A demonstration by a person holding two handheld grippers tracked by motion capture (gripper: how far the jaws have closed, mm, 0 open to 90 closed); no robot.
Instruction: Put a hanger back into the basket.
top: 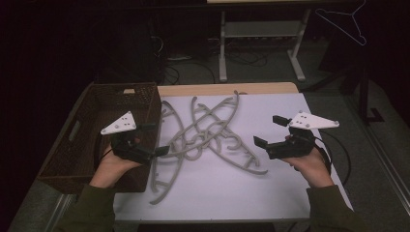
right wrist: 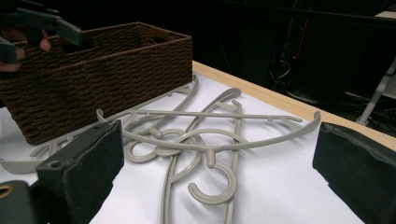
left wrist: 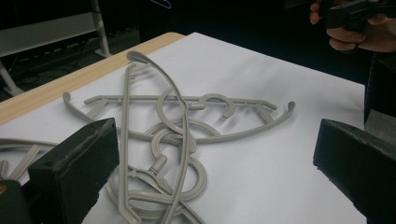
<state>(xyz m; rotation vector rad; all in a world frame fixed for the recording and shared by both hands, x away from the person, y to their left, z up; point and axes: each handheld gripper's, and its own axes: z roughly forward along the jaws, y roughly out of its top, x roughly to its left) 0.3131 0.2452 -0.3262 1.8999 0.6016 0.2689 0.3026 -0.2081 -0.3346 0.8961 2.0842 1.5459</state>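
1. Lying tangled on the white sheet of the tabletop (top: 270, 203), the grey hangers (top: 203, 137) overlap with hooks interlocked, so they look as if they must be teased apart one at a time.
2. The left tool (top: 153, 140) hovers at the pile's left edge, next to the wicker basket (top: 72, 145), its jaws spread wide and holding nothing; the placement suits picking the nearest hanger.
3. The right tool (top: 270, 131) waits at the pile's right side, jaws likewise wide apart and empty, probably ready to steady the tangle.
4. The basket stands touching the pile's left end, likely the place where the hangers are meant to go.
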